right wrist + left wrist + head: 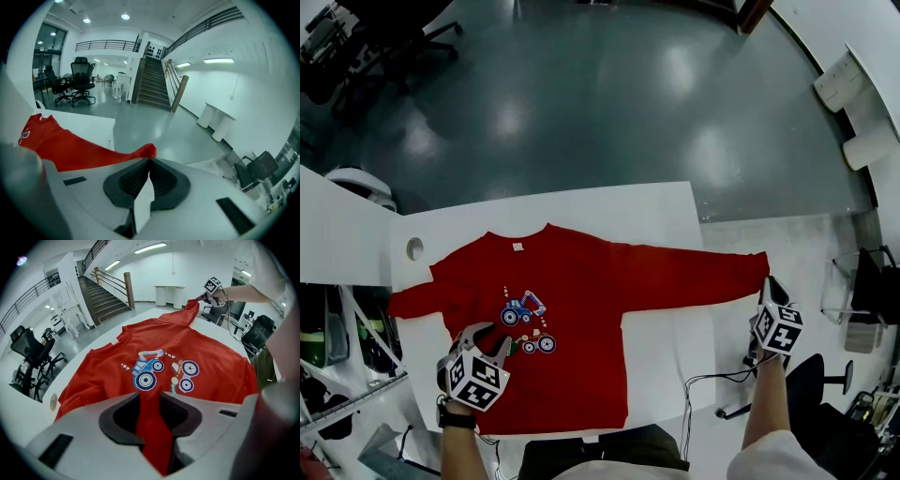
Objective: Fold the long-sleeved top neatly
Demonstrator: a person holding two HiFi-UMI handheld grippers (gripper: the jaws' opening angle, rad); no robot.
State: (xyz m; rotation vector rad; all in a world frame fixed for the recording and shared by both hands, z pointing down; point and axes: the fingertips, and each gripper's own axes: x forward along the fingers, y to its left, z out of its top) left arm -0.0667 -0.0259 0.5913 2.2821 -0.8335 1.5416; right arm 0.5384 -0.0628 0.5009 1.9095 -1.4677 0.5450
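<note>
A red long-sleeved top (581, 300) with a tractor print (525, 309) lies face up on the white table (656, 202). My left gripper (487, 339) points down on the lower left of the body, shut on a pinch of red fabric (151, 427) that runs up between its pads. My right gripper (769, 281) is shut on the cuff of the right sleeve (694, 277) and holds it stretched out past the table's right edge. In the right gripper view the cuff (145, 151) sits at the closed tips (149, 159). The left sleeve (408, 302) lies toward the left edge.
A round grommet (414, 247) is set in the table beyond the left shoulder. Cables (703, 380) hang at the near right edge. An office chair (825, 375) stands at the right, racks (337, 337) at the left, and glossy floor (609, 94) beyond the table.
</note>
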